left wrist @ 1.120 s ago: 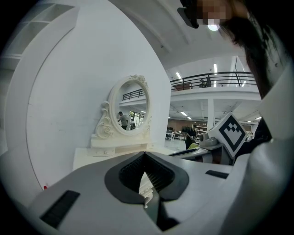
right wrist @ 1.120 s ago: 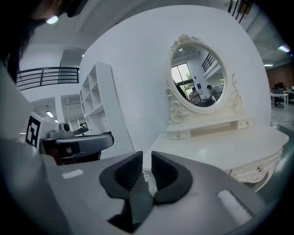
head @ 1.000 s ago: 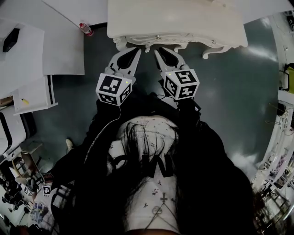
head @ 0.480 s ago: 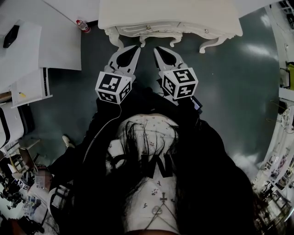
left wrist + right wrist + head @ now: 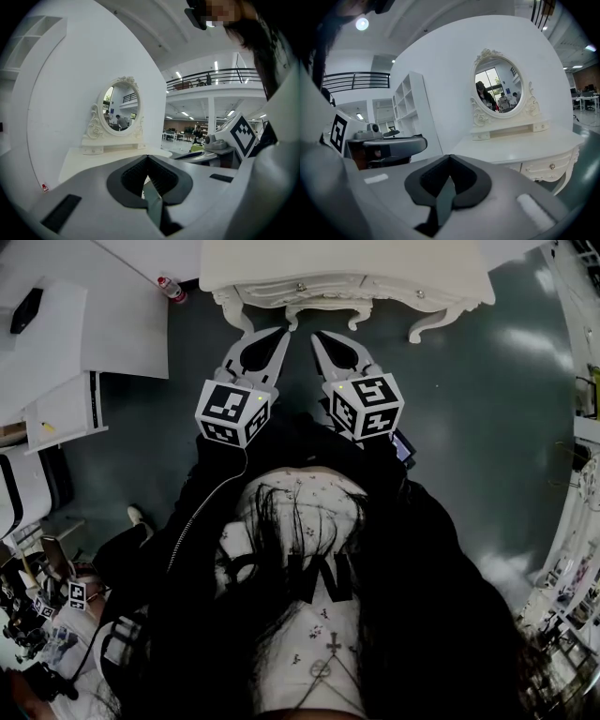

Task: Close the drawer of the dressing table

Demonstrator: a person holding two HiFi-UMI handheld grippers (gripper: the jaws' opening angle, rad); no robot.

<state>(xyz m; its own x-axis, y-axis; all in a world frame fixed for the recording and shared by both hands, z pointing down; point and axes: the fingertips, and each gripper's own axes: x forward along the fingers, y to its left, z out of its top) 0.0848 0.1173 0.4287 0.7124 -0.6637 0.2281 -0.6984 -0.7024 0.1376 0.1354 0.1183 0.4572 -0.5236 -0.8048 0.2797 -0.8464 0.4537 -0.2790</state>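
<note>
1. Jaws pressed together, gripping nothing: left gripper (image 5: 279,334) and right gripper (image 5: 317,337), near the dressing table (image 5: 347,259) front.
2. Seemingly flush within that front: drawer (image 5: 323,289); confirm with a square, gentle push.

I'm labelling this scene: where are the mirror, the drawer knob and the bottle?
mirror (image 5: 499,91): right gripper view, middle of the glass.
drawer knob (image 5: 552,166): right gripper view, its round front.
bottle (image 5: 172,290): head view, its body.
</note>
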